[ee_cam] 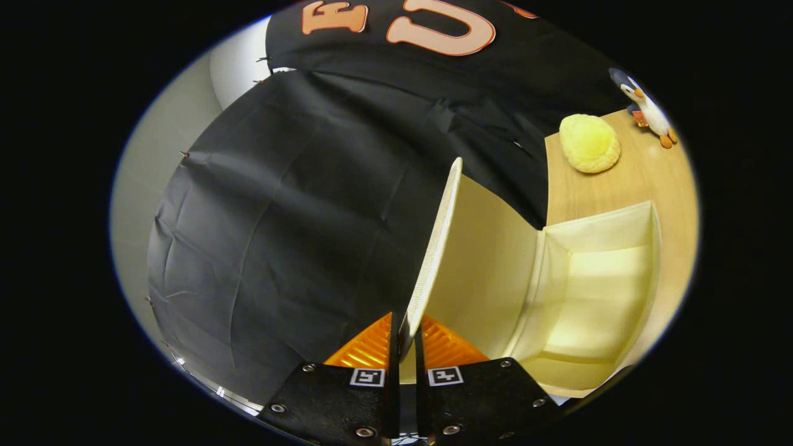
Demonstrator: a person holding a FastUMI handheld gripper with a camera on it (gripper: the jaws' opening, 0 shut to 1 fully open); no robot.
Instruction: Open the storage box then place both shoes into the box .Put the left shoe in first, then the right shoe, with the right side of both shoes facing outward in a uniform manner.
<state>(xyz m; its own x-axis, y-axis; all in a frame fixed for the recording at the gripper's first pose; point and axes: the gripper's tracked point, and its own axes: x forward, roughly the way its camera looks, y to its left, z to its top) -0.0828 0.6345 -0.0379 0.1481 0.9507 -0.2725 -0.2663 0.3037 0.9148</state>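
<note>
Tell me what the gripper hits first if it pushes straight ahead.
Nothing new: the gripper is shut on the box lid, which runs ahead of it. Past the lid's end, probably the black cloth wall; depth unclear.

Gripper-mounted fisheye, looking forward along the two fingers and pressed in close to the storage box

The camera sits just behind the gripper (407,334), whose fingers rise at 6 o'clock and are closed against the thin edge of the box lid (433,248), so the lid runs edge-on up the middle of the view. The open storage box (595,279) lies very near at 4 o'clock, seen from above and to one side. The wooden table (644,179) recedes toward 2 o'clock, where a yellow plush (589,143) and a toy bird (647,108) sit farther off
</note>
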